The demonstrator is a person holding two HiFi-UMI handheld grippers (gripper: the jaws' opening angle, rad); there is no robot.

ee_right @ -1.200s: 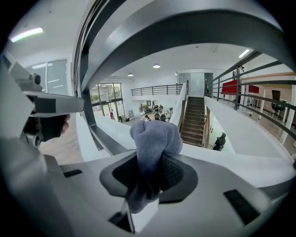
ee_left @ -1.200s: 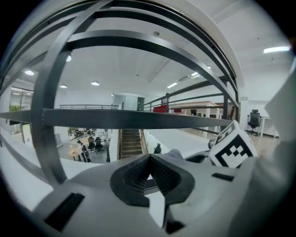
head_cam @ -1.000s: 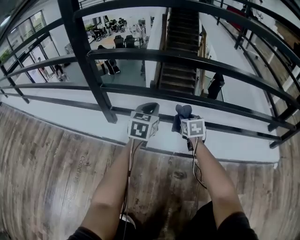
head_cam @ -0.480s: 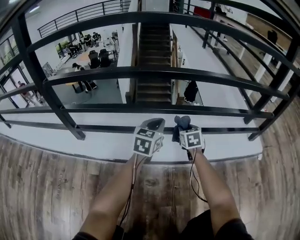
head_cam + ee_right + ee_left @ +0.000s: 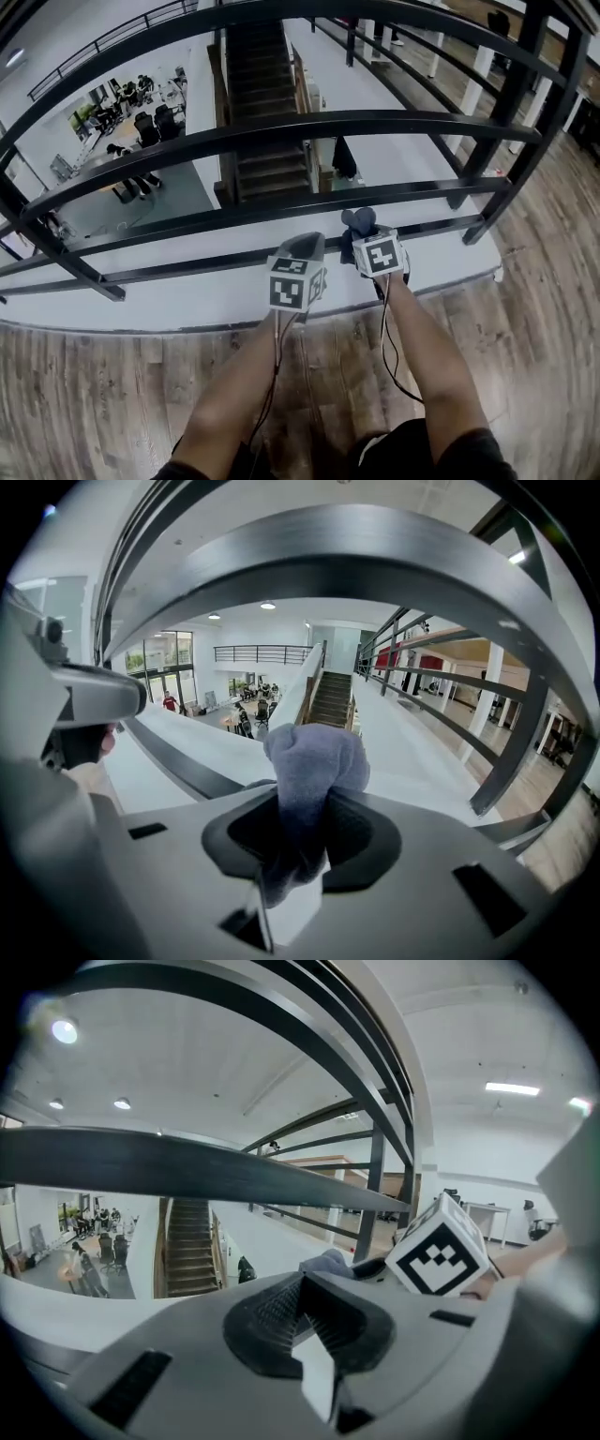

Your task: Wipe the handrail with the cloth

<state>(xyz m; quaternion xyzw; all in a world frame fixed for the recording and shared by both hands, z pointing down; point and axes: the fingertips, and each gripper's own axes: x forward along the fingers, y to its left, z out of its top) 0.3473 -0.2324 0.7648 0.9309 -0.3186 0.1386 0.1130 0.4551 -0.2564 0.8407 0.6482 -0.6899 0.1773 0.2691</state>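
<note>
A black metal handrail [image 5: 309,9] tops a railing of several horizontal bars [image 5: 328,123]. My right gripper [image 5: 361,232] is shut on a bunched grey-blue cloth [image 5: 359,221], which sticks out past its jaws [image 5: 314,766] close to the lowest bars. My left gripper [image 5: 302,251] is held just left of it, shut with nothing between its ridged pads [image 5: 281,1312]. In the left gripper view a dark bar [image 5: 187,1166] crosses overhead, and the right gripper's marker cube [image 5: 439,1252] and the cloth [image 5: 326,1262] show beyond. A thick bar [image 5: 375,546] arches over the right gripper [image 5: 300,829].
I stand on a wood plank floor [image 5: 112,394] at a white ledge [image 5: 187,292] under the railing. Slanted posts stand at the right [image 5: 497,122] and left [image 5: 56,248]. Beyond the bars a staircase [image 5: 262,159] drops to a lower floor with desks and people.
The view has slid right along the railing: the near post has passed off to the left and a right post has come in. Both grippers stay side by side at the lowest bars.
</note>
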